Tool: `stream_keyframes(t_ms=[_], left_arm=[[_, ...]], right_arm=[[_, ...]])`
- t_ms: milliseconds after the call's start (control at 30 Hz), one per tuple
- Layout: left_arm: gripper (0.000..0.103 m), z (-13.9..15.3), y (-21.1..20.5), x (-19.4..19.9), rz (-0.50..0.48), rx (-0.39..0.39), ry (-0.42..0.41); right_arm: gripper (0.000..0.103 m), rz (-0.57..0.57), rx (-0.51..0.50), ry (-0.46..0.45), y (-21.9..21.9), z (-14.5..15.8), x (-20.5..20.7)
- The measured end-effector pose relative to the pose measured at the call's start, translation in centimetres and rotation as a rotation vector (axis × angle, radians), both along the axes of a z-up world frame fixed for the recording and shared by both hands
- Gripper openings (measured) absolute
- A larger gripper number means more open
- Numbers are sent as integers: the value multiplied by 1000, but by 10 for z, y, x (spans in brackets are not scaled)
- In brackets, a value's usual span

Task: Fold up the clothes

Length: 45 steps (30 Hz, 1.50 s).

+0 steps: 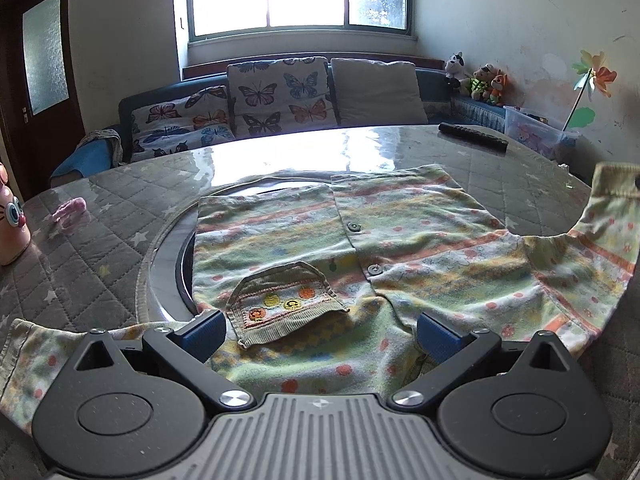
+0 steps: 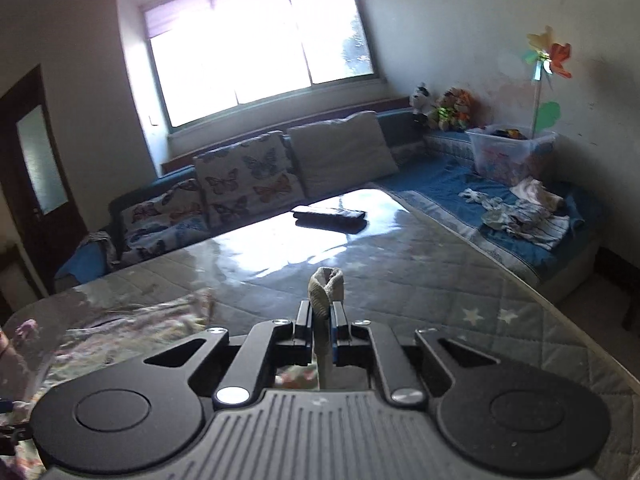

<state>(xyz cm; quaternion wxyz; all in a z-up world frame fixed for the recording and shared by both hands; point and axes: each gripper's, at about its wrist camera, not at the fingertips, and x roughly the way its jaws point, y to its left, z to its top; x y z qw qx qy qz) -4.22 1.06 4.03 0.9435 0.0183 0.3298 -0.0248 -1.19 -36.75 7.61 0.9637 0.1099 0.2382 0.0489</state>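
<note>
Left wrist view: the worktop point(image 1: 100, 216) wears a grey quilted star cover under a glossy sheet, with a round inset beneath the shirt point(image 1: 360, 248). The striped, dotted shirt lies spread flat at the worktop's middle, buttons up, corduroy pocket toward the camera; its right sleeve is lifted off the worktop. The left tool point(image 1: 316, 334) stands spread wide above the shirt's near hem, gripping nothing. Behind the worktop runs a blue sofa point(image 1: 400, 80) with butterfly cushions under a bright window; a remote point(image 1: 472, 134) lies on the worktop's far right. A clear plastic bin point(image 1: 536, 130) beyond it holds colourful things, too blurred to name.

Right wrist view: the right tool point(image 2: 321, 320) is clamped on the ribbed sleeve cuff point(image 2: 326, 286), raised above the worktop.
</note>
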Motion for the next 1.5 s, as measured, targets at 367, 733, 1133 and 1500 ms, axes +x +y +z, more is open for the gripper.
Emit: stream_keyframes(t_ms=[367,733,1133,1500], left_arm=[[103,-1,16,-9,32,-33,-8],[103,-5,31,-15,64,-63,-7],[103,-3,49,-16,119,-68,-14],[103,3,33,-9,72,-62,-27]], right_arm=[[7,367,41,-59,115,40,0],[7,584,68,-34,200,41,0],[24,668,43,21,206,26,-9],[27,480,-79,260,133,-53,0]])
